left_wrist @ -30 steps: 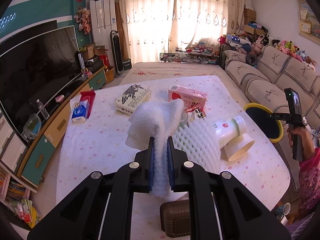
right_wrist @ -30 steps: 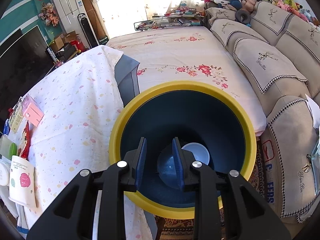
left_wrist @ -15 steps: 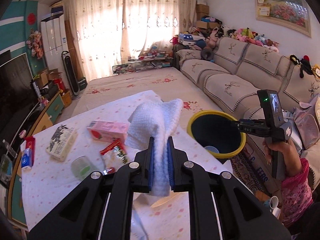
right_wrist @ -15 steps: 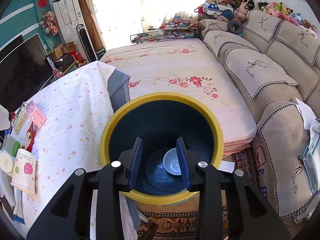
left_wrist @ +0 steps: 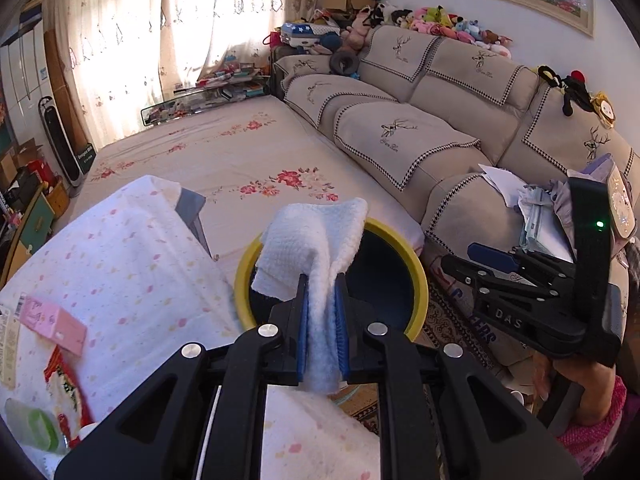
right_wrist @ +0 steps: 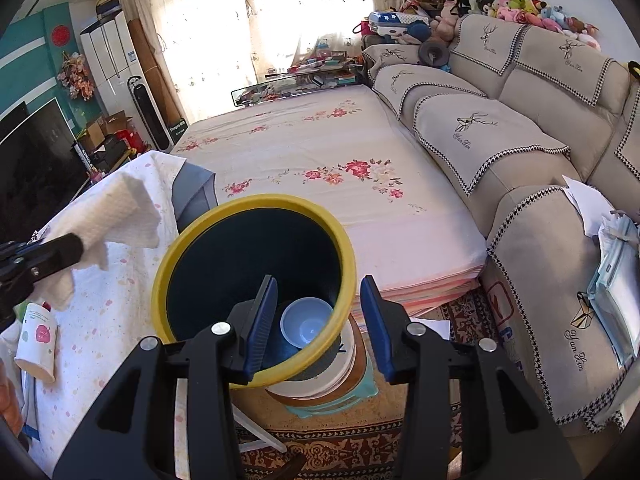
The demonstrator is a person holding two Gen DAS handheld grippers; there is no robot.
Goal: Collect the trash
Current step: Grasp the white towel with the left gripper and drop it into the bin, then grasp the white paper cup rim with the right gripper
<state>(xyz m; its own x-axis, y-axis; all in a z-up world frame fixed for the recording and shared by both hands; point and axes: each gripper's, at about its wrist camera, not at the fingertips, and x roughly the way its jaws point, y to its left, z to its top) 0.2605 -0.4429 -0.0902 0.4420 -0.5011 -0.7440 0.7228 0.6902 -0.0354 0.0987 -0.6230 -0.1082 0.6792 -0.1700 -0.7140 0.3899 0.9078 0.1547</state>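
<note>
Left gripper (left_wrist: 320, 312) stays clamped tight on the white paper towel (left_wrist: 316, 240), and it has swung off the table spread toward the yellow-rimmed bin (left_wrist: 416, 276). A second ago the towel hung over the cluttered table; now it hangs at the bin's near rim, roughly over the 9 o'clock side of the opening, not yet released. In the right wrist view the towel (right_wrist: 120, 208) comes in from 9 o'clock of the bin (right_wrist: 256, 204).

Right gripper (right_wrist: 320, 320) has just been opening, jaws now part-way apart with nothing between them; it has pulled back from the bin mouth toward 6 o'clock. A pale bowl (right_wrist: 306, 322) already lies in the bin bottom.

Judgement: right-hand drop looks done, left-hand drop is next. More trash waits on the table (left_wrist: 120, 272): pink carton (left_wrist: 52, 322), red wrapper (left_wrist: 64, 388).
</note>
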